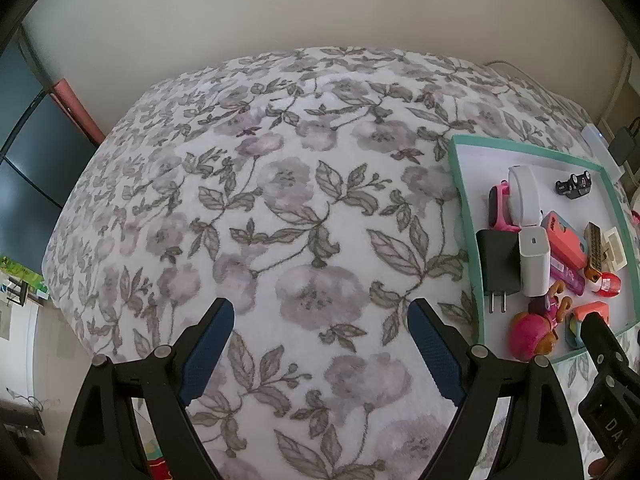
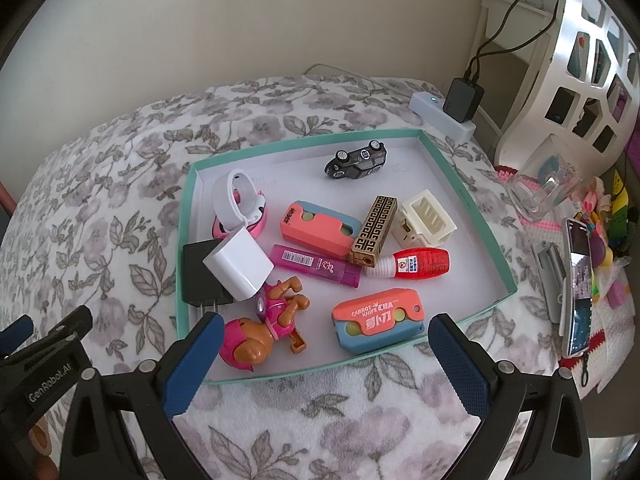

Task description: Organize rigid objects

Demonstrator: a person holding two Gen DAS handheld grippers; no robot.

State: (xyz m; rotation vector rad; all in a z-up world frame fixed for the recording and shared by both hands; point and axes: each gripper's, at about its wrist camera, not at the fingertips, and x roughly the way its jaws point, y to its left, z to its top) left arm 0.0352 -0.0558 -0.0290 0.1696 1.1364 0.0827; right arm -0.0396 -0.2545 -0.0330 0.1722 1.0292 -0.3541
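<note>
A teal-rimmed white tray [image 2: 472, 204] lies on the floral blanket and holds several small objects: a black toy car [image 2: 356, 160], a white charger cube [image 2: 238, 264] on a black plug [image 2: 198, 276], a pink dog toy [image 2: 260, 328], two orange-blue carrot knives [image 2: 376, 320], a red glue bottle [image 2: 416, 264], a gold box [image 2: 374, 232]. My right gripper [image 2: 326, 360] is open and empty at the tray's near edge. My left gripper [image 1: 320, 348] is open and empty over bare blanket, left of the tray [image 1: 460, 184].
The floral blanket [image 1: 280, 200] covers the surface. A white power strip with a black adapter [image 2: 460, 104] sits behind the tray. A phone on a stand [image 2: 576, 288], a clear holder [image 2: 540, 192] and a white shelf [image 2: 568, 80] stand to the right.
</note>
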